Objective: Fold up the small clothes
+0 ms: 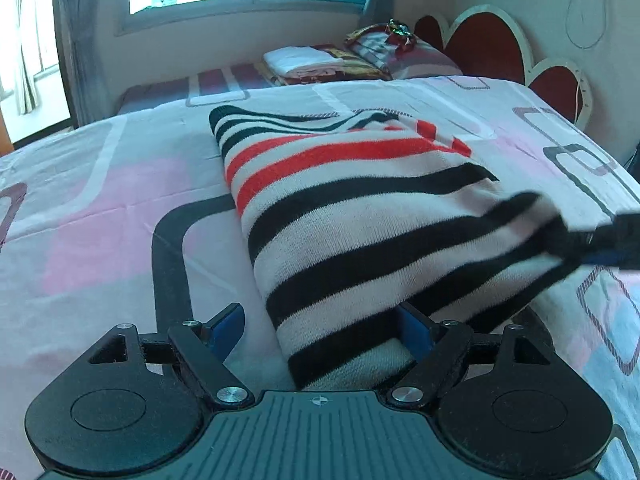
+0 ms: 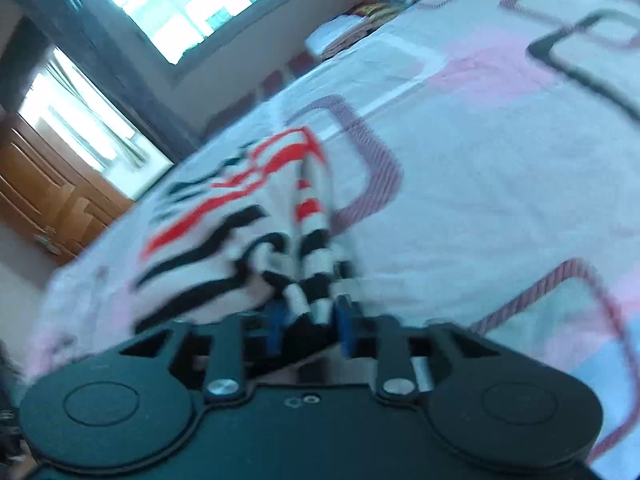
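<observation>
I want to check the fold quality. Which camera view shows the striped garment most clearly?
The left wrist view: the striped garment lies sharp and nearly whole on the bed. The right wrist view shows it blurred and bunched between the gripper's fingers.

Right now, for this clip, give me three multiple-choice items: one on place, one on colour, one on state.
1. The striped sweater lies on:
A. a bed
B. a wooden floor
C. a chair

2. Its stripes are:
A. blue and green
B. black and red on white
C. all yellow

3. The left tongs are:
A. shut tight with nothing between them
B. out of view
C. spread wide around the sweater's near corner

Key: 1 A, the patterned bedsheet lies under it; 2 B, both views show those colours; 3 C, the blue pads stand far apart with fabric between.
</observation>
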Motion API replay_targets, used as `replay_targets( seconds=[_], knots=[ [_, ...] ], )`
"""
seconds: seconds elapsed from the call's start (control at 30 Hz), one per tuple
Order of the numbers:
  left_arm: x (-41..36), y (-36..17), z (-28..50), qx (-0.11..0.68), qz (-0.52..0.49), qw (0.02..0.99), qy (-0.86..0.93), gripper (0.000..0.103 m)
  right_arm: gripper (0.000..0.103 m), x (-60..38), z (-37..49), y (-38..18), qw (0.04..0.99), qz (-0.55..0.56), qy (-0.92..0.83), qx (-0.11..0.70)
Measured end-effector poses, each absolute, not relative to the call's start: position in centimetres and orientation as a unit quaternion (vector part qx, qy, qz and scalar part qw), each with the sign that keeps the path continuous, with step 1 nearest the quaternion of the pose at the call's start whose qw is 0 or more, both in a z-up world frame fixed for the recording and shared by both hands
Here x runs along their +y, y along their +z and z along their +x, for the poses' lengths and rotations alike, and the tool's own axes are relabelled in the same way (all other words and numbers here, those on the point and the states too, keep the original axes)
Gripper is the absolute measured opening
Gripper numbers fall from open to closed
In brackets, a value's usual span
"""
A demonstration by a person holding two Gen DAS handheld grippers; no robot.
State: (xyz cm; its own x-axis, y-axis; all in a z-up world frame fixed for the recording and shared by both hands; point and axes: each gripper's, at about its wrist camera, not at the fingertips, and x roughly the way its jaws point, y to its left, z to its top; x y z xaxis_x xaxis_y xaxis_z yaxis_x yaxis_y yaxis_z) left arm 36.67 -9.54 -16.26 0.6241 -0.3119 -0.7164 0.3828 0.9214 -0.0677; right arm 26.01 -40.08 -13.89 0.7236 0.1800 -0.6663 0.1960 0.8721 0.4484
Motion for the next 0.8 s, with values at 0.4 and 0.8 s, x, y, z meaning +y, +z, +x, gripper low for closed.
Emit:
replay_targets(
  seconds=[0.4,0.8],
  knots=[
    [-7.4,-12.8,41.2,0.369,-0.023,0.917,-0.15,0.082,0.011,-36.9,29.5,-12.0,0.909,0.176,0.041,0.374],
    [-8.5,-13.3,45.2,0.376,-0.041,0.915,-0.139,0.082,0.051,-37.5,28.5,-11.0,0.918,0.18,0.032,0.353]
  ],
)
